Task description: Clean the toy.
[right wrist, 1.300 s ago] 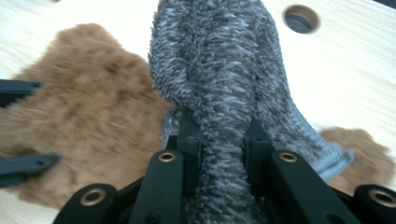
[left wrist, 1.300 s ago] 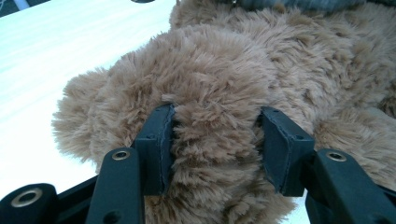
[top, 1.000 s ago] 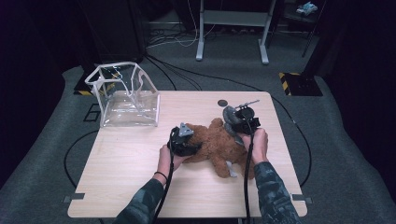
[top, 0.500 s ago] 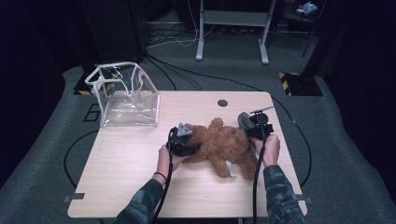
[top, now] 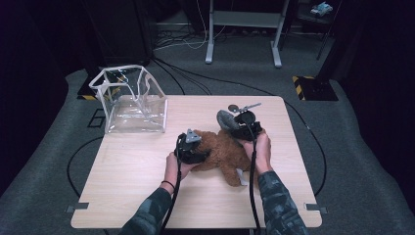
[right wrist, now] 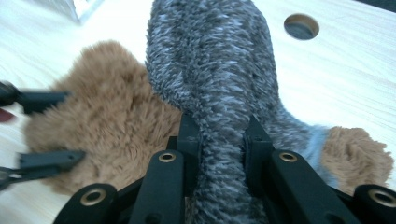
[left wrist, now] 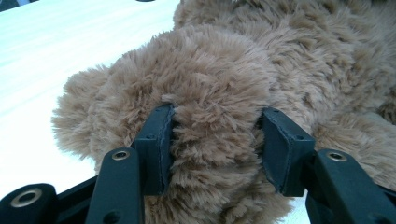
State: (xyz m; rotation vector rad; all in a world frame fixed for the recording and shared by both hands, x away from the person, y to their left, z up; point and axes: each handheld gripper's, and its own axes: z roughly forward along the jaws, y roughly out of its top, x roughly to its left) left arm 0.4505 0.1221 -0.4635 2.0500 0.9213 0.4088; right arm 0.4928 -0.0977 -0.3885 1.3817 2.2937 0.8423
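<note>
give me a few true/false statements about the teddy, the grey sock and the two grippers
1. The left gripper is shut on the teddy. True.
2. The right gripper holds nothing. False: its jaws pinch the grey sock.
3. The clear bag stands on the table, apart from the teddy. True.
4. The teddy is inside the clear bag. False: it lies on the table between the two grippers.
5. The grey sock is lying flat on the floor. False: the right gripper holds it by the teddy.
</note>
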